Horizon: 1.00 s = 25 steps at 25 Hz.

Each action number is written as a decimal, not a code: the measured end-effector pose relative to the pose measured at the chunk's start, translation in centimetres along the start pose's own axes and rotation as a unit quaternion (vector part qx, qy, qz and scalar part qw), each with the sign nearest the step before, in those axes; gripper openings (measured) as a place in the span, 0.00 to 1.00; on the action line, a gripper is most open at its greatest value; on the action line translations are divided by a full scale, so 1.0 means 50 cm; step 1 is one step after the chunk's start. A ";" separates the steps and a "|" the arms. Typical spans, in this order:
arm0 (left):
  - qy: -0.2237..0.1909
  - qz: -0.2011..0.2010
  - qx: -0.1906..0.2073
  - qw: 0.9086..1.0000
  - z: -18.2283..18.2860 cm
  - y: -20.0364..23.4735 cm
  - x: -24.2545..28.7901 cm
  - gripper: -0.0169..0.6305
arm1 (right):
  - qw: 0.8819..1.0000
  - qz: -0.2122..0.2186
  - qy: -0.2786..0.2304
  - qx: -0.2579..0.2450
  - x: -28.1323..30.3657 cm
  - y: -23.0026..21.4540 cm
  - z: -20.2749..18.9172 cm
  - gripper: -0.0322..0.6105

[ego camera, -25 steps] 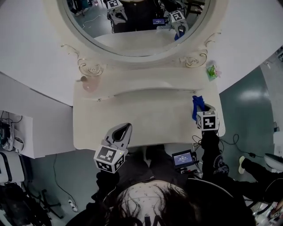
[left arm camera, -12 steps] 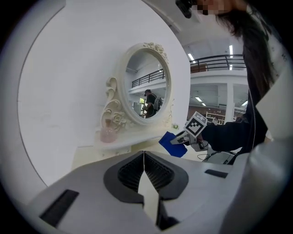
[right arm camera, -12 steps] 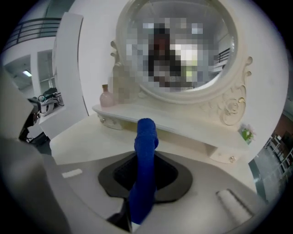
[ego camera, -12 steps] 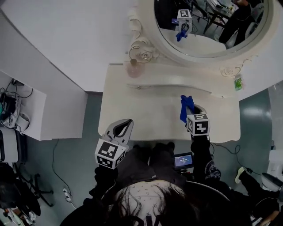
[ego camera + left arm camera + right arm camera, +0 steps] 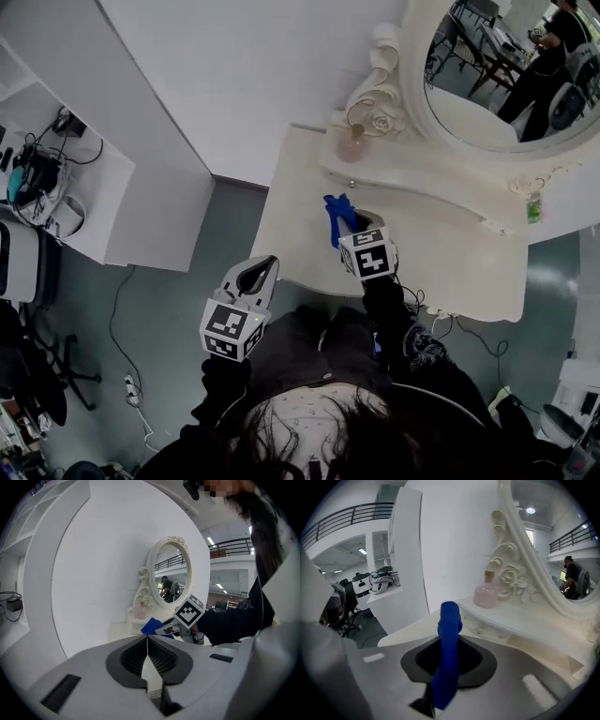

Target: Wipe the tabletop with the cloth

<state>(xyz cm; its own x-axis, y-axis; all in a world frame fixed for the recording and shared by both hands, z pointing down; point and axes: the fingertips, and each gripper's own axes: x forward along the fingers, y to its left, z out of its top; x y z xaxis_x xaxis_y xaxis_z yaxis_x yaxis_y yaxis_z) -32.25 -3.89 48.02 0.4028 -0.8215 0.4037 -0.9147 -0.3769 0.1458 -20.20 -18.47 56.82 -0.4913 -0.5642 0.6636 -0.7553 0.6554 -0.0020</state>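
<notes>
My right gripper (image 5: 345, 227) is shut on a blue cloth (image 5: 337, 216) over the left part of the cream tabletop (image 5: 298, 217). In the right gripper view the cloth (image 5: 449, 620) sticks out past the gripper (image 5: 449, 645) above the tabletop (image 5: 410, 632); I cannot tell whether it touches. My left gripper (image 5: 260, 272) is shut on nothing and hangs off the table's front left corner, over the floor. In the left gripper view its jaws meet (image 5: 147, 641), and the right gripper (image 5: 174, 626) with the cloth (image 5: 151, 626) shows beyond them.
A pink bottle (image 5: 353, 143) stands on the raised back shelf beside the ornate oval mirror (image 5: 497, 75). A small green thing (image 5: 534, 208) sits at the shelf's right end. A white shelf unit (image 5: 103, 187) stands left of the table, with cables on the floor below.
The right gripper has carried the cloth from the table's right end across to its left part. My head has turned with it. The left gripper stays off the front edge.
</notes>
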 end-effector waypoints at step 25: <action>0.012 0.079 -0.027 0.996 -0.040 0.074 -0.127 0.03 | 0.976 0.078 0.057 -0.194 0.189 0.280 -0.074 0.16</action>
<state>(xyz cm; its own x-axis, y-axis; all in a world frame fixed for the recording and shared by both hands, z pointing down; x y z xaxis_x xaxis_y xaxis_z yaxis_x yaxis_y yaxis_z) -38.23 0.77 47.80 0.2527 -0.8582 0.4469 -0.9675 -0.2187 0.1271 -33.80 -12.77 65.83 -0.5186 -0.3972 0.7572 -0.4439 0.8819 0.1586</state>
